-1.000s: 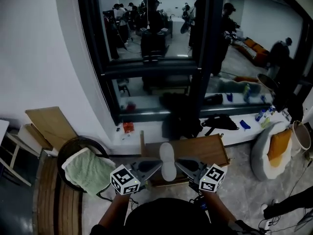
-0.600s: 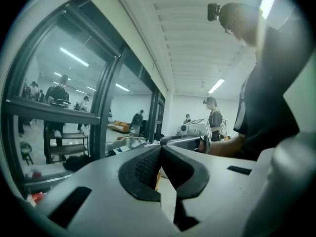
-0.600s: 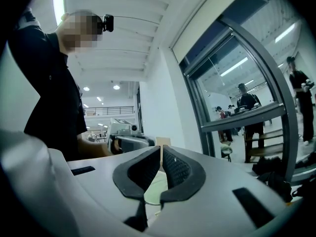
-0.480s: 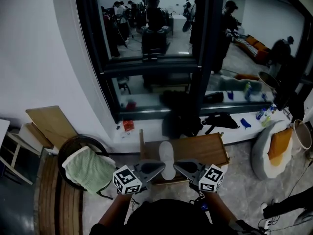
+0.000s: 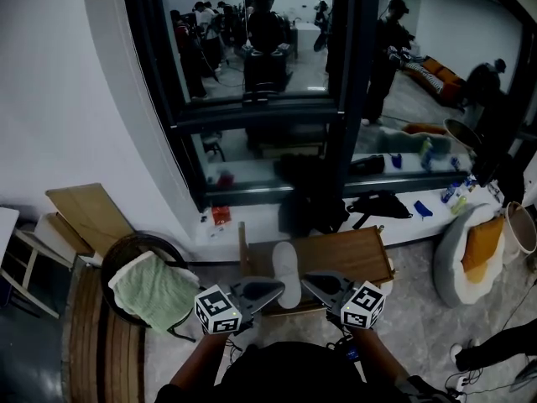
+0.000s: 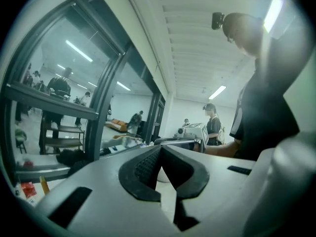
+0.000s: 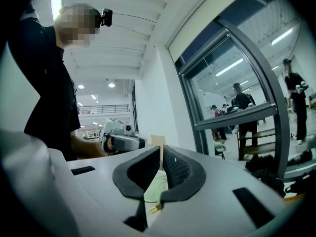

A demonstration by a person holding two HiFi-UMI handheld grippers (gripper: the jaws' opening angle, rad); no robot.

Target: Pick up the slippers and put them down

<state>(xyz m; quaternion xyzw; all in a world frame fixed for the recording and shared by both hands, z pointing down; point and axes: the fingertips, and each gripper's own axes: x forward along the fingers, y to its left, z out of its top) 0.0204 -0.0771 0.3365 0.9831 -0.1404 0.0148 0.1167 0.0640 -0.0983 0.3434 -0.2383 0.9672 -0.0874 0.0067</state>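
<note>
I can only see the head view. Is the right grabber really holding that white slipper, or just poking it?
Observer: Holding it. In the right gripper view, the right gripper has its jaws shut on the slipper, whose pale edge sits between the pads.
Child: And the left one?
Observer: In the left gripper view, the left gripper has its jaw tips together. A bit of white shows below them, but I can't tell if it is pinched.
Child: What's taking my picture?
Observer: A small black camera on the person's head, seen in the left gripper view.
</note>
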